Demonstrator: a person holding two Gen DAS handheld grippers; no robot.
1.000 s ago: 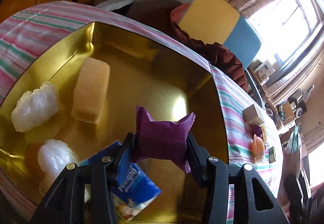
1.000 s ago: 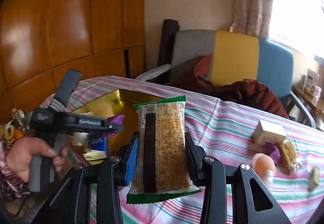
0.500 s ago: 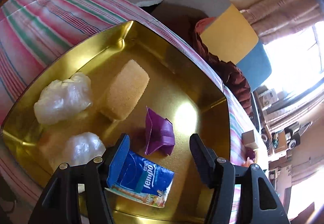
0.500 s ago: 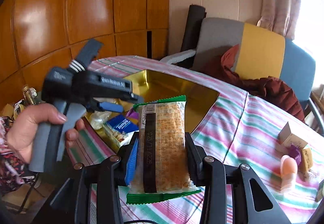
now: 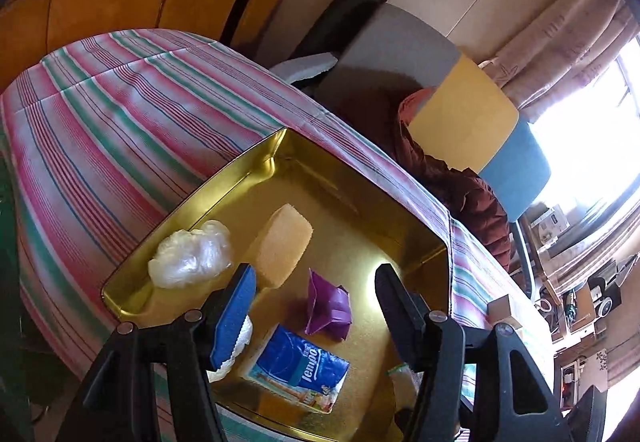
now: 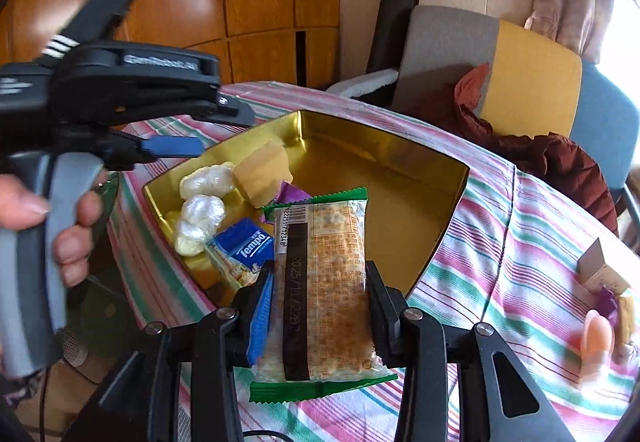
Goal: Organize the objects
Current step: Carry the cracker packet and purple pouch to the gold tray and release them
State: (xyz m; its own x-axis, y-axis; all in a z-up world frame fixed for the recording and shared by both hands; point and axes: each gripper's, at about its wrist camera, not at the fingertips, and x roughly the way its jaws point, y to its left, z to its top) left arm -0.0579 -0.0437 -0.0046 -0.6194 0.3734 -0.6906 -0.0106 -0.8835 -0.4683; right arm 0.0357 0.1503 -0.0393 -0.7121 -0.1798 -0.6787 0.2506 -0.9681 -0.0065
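Cracker packet (image 6: 320, 282) clamped in right hand-held gripper (image 6: 320, 306), hiding purple wrapper (image 5: 328, 302); left hand-held gripper (image 5: 316, 294) wide, empty.

Daylight from the blown-out window (image 5: 592, 130) glares on the gold tin (image 5: 376, 282); fisheye edges bend and darken.

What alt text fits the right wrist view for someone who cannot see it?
The right gripper clamps a green-edged cracker packet above a gold tin tray on a striped tablecloth. At left, a hand holds the left gripper, open.
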